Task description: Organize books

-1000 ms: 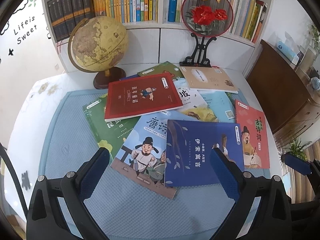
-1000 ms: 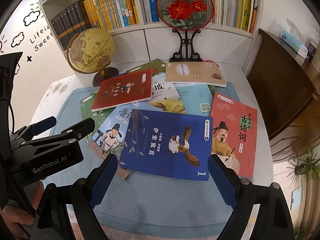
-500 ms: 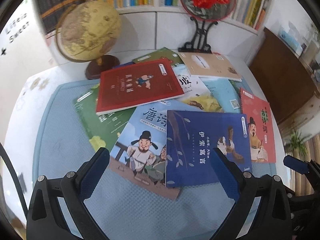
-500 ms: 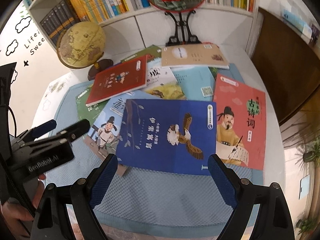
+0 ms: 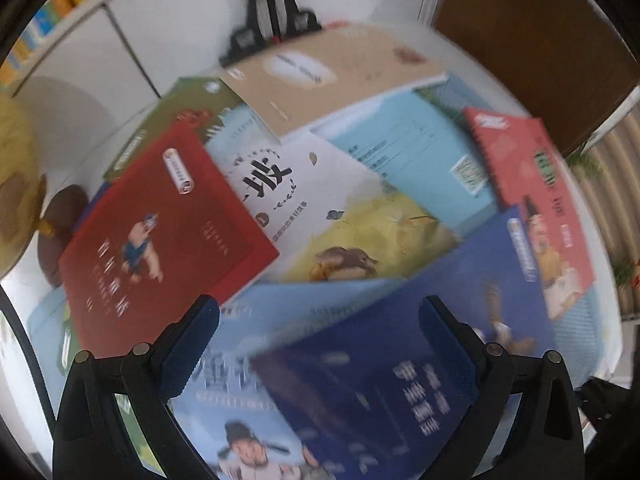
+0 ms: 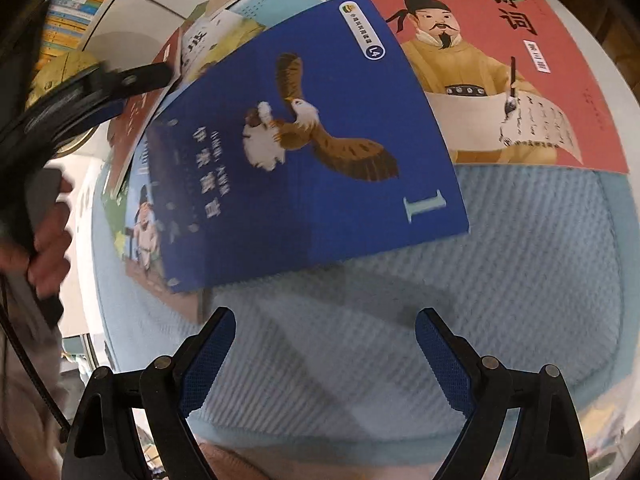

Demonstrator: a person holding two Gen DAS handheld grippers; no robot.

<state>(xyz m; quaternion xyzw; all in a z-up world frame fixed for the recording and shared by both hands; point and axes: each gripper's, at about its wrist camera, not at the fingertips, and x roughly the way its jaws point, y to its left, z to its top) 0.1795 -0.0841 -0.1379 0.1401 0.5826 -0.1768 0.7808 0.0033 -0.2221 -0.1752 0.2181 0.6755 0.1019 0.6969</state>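
Note:
Several picture books lie overlapped on a light blue mat (image 6: 500, 288). A dark blue book with an eagle (image 6: 304, 152) lies nearest; it shows blurred in the left wrist view as the dark blue book (image 5: 392, 380). Beside it lie a coral-red poetry book (image 6: 520, 80), a red book (image 5: 160, 240), a white and yellow book (image 5: 320, 216), a pale blue book (image 5: 420, 152) and a tan book (image 5: 332, 72). My left gripper (image 5: 319, 344) hangs open low over the books. My right gripper (image 6: 325, 352) stands open over bare mat, just short of the blue book's near edge.
A globe (image 5: 16, 184) on a brown base stands at the left. A black fan stand (image 5: 272, 20) rises behind the books before white cupboards. Brown furniture (image 5: 540, 40) fills the right. A person's hand (image 6: 44, 240) holds the left gripper's handle (image 6: 80, 92).
Both grippers have dropped and pushed forward toward the books, so the books look much larger. The bookshelf has left the views. Both grippers stay open.

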